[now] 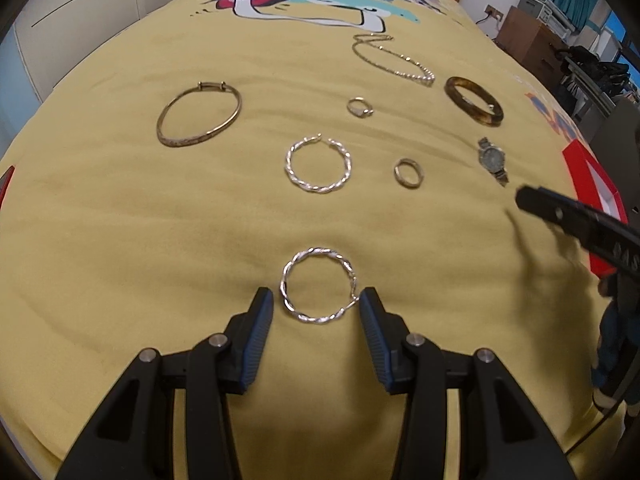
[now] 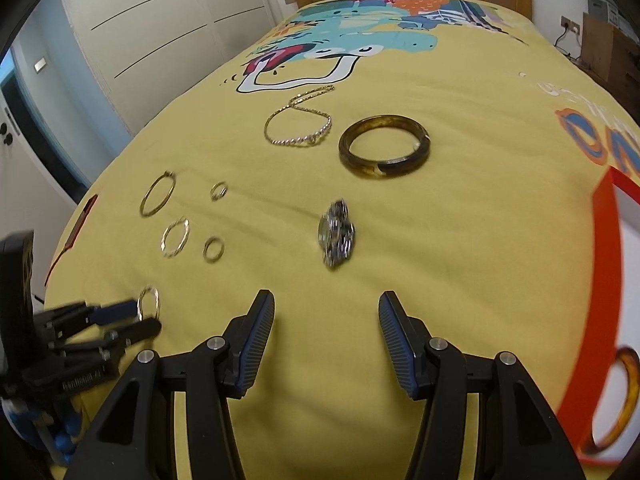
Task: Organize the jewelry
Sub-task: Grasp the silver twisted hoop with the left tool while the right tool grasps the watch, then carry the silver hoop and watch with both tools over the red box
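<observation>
The twisted silver hoop (image 1: 318, 286) is laid flat on the yellow bedspread (image 1: 120, 220) between the released left gripper (image 1: 316, 304) – its clasp gap at 4 o'clock; the right gripper (image 2: 326, 306) is spread, empty, the watch (image 2: 337, 234) at 12 o'clock – strap running 12 to 6

Left gripper (image 1: 316, 300): black angular linkage arms are carrying two ribbed blue finger pads.
Right gripper (image 2: 327, 300): the same black frame and blue ribbed pads are showing.
Fasteners: round silver pivot pins are sitting at each arm joint.
Markings: small white lettering is showing, unreadable.
</observation>
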Motion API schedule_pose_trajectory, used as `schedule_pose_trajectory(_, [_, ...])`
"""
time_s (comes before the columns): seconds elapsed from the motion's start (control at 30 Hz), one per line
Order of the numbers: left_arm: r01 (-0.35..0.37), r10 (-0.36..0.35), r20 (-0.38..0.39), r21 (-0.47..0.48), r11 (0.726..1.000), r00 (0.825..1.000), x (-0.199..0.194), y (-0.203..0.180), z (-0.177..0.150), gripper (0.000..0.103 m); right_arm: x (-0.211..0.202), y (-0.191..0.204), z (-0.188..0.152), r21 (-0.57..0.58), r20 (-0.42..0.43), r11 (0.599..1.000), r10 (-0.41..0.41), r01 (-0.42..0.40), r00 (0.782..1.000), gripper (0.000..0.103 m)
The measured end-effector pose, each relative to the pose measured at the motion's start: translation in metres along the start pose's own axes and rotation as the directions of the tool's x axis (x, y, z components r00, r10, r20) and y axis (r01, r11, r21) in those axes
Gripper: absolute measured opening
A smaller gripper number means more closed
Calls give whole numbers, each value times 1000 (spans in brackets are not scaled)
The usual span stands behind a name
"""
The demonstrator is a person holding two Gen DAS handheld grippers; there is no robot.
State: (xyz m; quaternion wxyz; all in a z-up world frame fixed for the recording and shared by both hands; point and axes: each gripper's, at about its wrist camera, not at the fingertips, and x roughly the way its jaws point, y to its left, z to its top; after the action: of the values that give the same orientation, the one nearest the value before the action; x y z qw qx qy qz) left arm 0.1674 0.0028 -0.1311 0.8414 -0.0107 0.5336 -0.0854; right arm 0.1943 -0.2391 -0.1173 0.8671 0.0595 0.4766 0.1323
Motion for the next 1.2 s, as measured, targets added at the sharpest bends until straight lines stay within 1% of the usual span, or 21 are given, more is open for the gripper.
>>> schedule_pose_trajectory(0.07, [2,-2,-3,-1,1000,1000,3,1,1,42,9,-1,6,9,-2,1000,5,-5,1000,54])
schedule_pose_trajectory(0.13, [0,0,1,4,1000,1000,4,0,2,42,17,-2,13,15,-4,1000,10,-10,1000,50])
schedule_pose_trajectory(0.2, [-7,7,6,10,1000,1000,4,0,3,37,26,-3,19,21,-8,1000,14,-14,1000,44])
schedule_pose_trajectory(0.3, [-5,5,8,7,1000,1000,3,1,3,36,34,-6,26,35,-8,999,25,-24,1000,31])
schedule_pose_trajectory(0.33, [-6,6,10,7,1000,1000,3,0,3,36,35,-7,27,38,-8,999,24,-24,1000,24])
schedule_pose_trajectory(0.37, [-7,7,12,8,1000,1000,3,0,3,35,38,-8,28,40,-10,999,25,-25,1000,21])
schedule_pose_trajectory(0.57, [-8,8,24,3,1000,1000,-3,-1,4,35,33,-2,27,12,6,1000,16,-16,1000,20])
schedule_pose_trajectory(0.73, [-2,2,46,-1,1000,999,-19,-3,2,34,16,3,22,4,27,1000,14,-14,1000,20])
schedule_pose_trajectory(1.0, [10,-11,99,15,1000,995,-55,-13,-2,34,-39,5,10,13,97,1000,16,-17,995,20])
schedule_pose_trajectory(1.2, [42,-49,129,58,997,990,-80,-41,-3,34,-84,-10,-6,50,149,999,-16,9,989,20])
